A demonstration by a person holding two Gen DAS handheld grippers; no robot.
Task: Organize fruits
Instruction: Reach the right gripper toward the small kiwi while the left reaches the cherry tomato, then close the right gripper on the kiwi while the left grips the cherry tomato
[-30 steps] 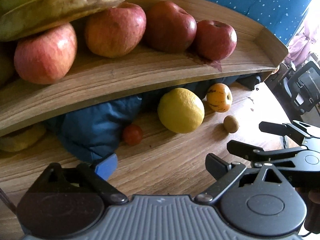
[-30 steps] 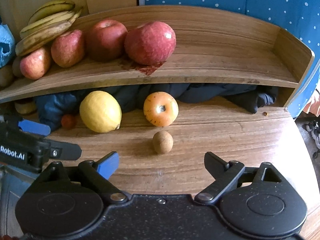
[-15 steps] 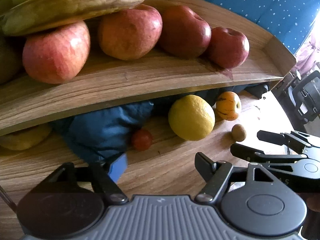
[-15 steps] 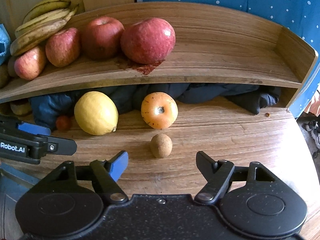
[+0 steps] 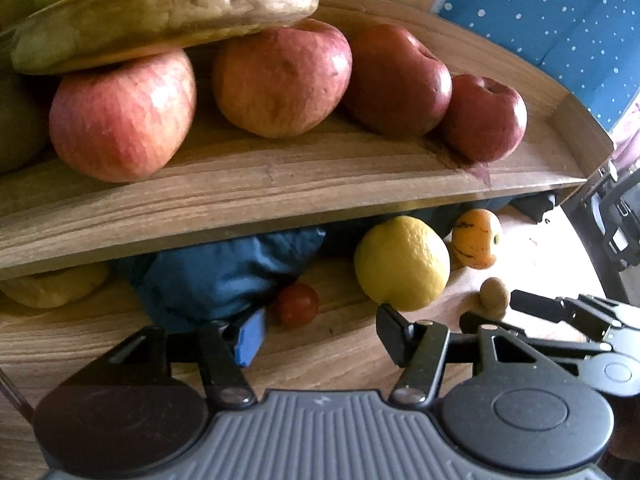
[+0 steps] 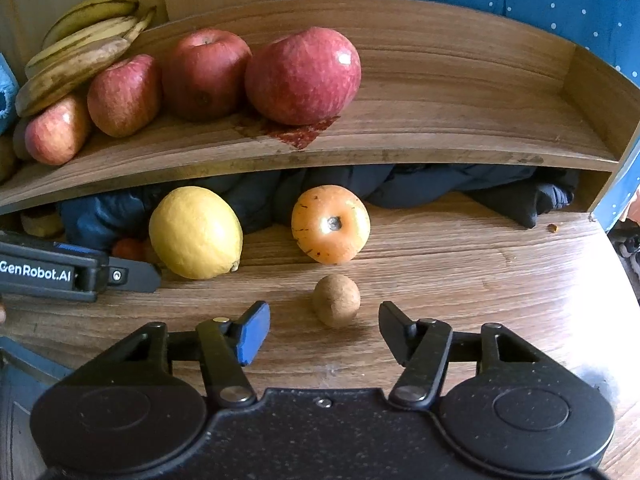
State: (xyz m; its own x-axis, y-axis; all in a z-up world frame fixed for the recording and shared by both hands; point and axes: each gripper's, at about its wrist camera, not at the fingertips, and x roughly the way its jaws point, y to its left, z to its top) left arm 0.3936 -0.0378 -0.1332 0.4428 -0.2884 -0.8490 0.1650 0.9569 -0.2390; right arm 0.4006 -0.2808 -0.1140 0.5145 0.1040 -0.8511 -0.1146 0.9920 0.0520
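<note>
- Left wrist view: my left tongs are apart and hold nothing.
- They sit low over the wooden counter, near a small red fruit that lies just past their tips.
- A blue cloth is bunched up under the shelf, touching the red fruit.
- A big yellow lemon lies on the counter to the right, with an orange fruit behind it.
- A small brown fruit sits by my right tongs, seen from the side at the right edge.
- On the shelf are four red apples in a row, with bananas resting on the left ones.
- Right wrist view: my right tongs are apart and hold nothing.
- The small brown fruit sits on the counter between the two tips, a bit ahead of them, and not touching either one.
- The orange fruit is just behind it, and the lemon is to the left.
- My left tongs poke in from the left edge, next to the lemon. I cannot tell from here how wide they are.
- The apples and bananas sit on the left half of the shelf.
</note>
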